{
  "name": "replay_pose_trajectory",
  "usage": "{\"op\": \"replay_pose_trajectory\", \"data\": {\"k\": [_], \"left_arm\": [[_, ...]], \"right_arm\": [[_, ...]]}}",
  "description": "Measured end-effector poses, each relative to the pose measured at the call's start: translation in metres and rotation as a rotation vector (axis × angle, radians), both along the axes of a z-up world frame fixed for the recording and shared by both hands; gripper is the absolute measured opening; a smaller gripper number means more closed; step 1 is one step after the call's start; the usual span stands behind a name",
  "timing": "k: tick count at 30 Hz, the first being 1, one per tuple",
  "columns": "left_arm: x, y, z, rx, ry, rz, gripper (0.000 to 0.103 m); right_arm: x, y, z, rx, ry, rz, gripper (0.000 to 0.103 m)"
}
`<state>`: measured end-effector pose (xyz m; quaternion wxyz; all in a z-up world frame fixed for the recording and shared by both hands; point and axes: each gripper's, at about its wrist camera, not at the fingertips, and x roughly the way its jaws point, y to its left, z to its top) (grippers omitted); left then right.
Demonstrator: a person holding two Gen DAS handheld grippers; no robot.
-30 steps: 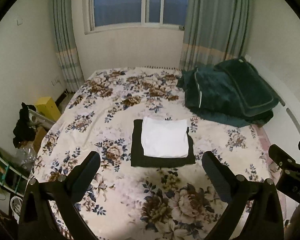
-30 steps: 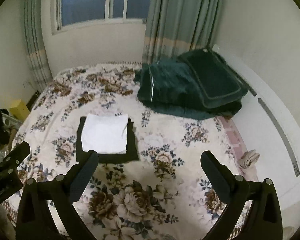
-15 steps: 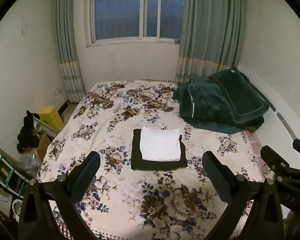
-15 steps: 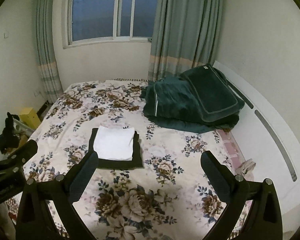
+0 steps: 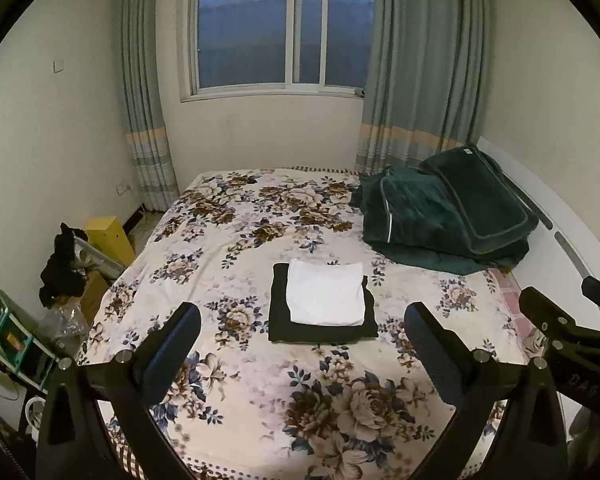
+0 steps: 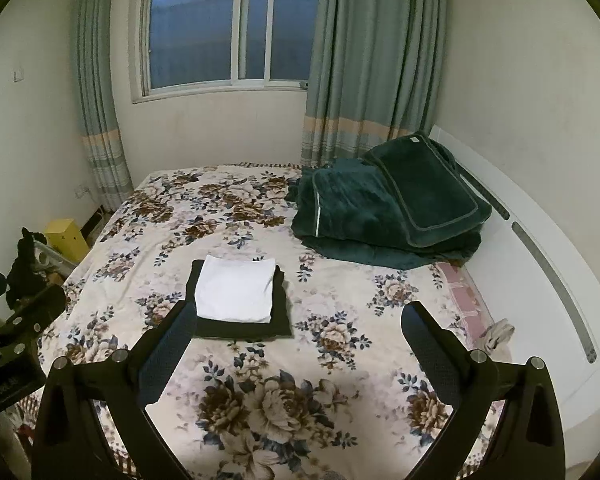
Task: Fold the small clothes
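A folded white garment [image 5: 326,297] lies on top of a larger folded black garment [image 5: 320,330] in the middle of the floral bedspread [image 5: 260,248]. The same stack shows in the right wrist view, white garment [image 6: 236,290] on black garment [image 6: 244,326]. My left gripper [image 5: 302,344] is open and empty, held well back from the stack above the bed's near end. My right gripper [image 6: 296,346] is open and empty, back from the stack and to its right. Neither touches the clothes.
A dark green quilt and pillow [image 5: 444,216] are piled at the bed's far right by the white headboard [image 6: 540,264]. A yellow box [image 5: 110,238], a dark cloth on a rack [image 5: 62,264] and a shelf [image 5: 4,332] stand left of the bed. Window and curtains are behind.
Both grippers have pulled back and tilted up from the bed. The stack looks smaller and farther, and more of the window and walls shows. The clothes have not moved.
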<state>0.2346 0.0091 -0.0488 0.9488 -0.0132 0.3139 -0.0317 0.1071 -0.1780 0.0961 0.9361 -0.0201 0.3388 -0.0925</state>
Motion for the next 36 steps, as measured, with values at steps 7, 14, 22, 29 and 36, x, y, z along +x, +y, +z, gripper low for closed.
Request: {"op": "replay_pose_trajectory", "data": {"k": [7,14,22,29,36], "left_arm": [[0.0,-0.001,0.0,0.016,-0.007,0.006,0.103],[0.001,0.0,-0.001,0.016,-0.006,0.008,0.103],[0.001,0.001,-0.001,0.011,-0.005,-0.001,0.103],[0.002,0.0,0.0,0.013,-0.004,0.002,0.103],[0.001,0.0,0.001,0.012,-0.006,0.004,0.103]], "right_arm": [[0.005,0.006,0.005,0.0,0.0,0.017,0.103],[0.005,0.007,0.007,0.003,0.002,0.021,0.103],[0.011,0.01,0.01,0.007,0.005,0.031,0.103],[0.017,0.012,0.01,0.017,0.005,0.039,0.103],[0.017,0.013,0.011,0.018,0.003,0.038,0.103]]}}
